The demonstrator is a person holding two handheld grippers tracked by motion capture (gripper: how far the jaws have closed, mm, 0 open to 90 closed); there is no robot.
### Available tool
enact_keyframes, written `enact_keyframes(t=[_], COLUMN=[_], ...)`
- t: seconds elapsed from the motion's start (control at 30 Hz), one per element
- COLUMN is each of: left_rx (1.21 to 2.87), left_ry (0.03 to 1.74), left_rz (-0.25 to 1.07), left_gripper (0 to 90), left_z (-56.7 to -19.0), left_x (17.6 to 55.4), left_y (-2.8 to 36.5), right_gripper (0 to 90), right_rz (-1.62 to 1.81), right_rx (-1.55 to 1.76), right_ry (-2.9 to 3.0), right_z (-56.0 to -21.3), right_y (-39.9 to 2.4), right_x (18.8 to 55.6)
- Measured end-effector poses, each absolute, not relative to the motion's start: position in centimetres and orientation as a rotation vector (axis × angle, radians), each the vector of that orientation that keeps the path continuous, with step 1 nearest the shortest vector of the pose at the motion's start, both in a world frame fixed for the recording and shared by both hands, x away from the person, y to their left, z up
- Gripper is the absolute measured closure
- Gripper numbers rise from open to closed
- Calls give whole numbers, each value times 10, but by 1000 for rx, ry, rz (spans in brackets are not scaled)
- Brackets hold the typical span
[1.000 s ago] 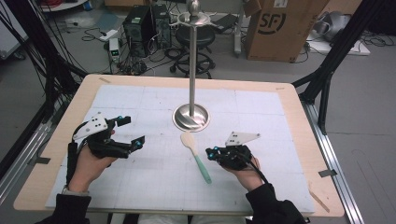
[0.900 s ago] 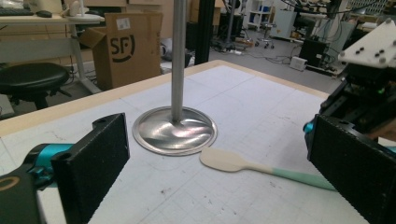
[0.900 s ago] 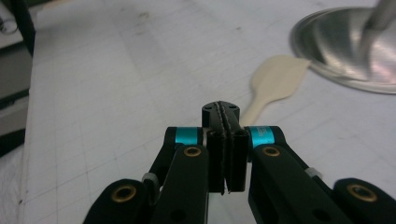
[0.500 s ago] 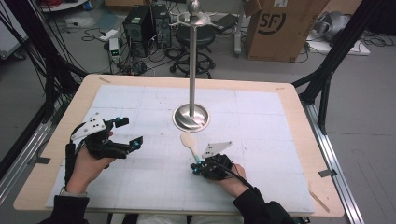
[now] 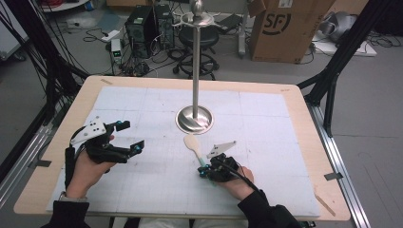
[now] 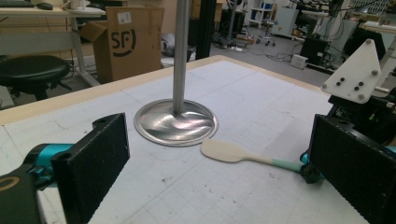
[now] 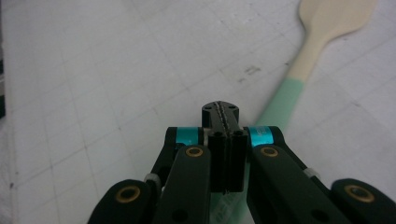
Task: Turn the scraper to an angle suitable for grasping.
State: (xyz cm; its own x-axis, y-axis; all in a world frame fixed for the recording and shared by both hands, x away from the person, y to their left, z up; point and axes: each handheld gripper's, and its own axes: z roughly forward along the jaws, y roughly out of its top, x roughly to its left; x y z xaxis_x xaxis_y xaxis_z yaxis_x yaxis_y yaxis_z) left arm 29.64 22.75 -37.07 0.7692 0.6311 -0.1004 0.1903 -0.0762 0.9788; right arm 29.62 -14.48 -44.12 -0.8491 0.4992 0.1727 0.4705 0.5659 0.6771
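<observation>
Left tongs (image 6: 219, 186) agape; spatula (image 6: 243, 155) beside stand base (image 6: 176, 122).

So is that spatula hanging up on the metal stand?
No, the spatula lies flat on the white mat beside the round base of the metal stand.

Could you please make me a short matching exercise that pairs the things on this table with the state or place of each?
Things:
1. left claw
2. right claw
3. spatula
4. metal stand

States or places:
A. upright near the table's middle
B. jaws pressed together
C. lying flat, cream blade toward the stand
D. jaws wide apart, nothing between them

Pairs: 1-D, 2-B, 3-C, 4-A
</observation>
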Motion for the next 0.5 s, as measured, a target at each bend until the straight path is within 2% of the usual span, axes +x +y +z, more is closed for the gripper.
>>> enact_keyframes(t=[0.5], left_rx=[1656], left_ry=[674], left_rz=[407], left_gripper=[60], left_z=[-373], left_x=[298], left_y=[226], right_gripper=[900], right_rz=[988], right_rx=[934], right_ry=[2590], right_z=[-436], right_y=[-188], right_x=[317])
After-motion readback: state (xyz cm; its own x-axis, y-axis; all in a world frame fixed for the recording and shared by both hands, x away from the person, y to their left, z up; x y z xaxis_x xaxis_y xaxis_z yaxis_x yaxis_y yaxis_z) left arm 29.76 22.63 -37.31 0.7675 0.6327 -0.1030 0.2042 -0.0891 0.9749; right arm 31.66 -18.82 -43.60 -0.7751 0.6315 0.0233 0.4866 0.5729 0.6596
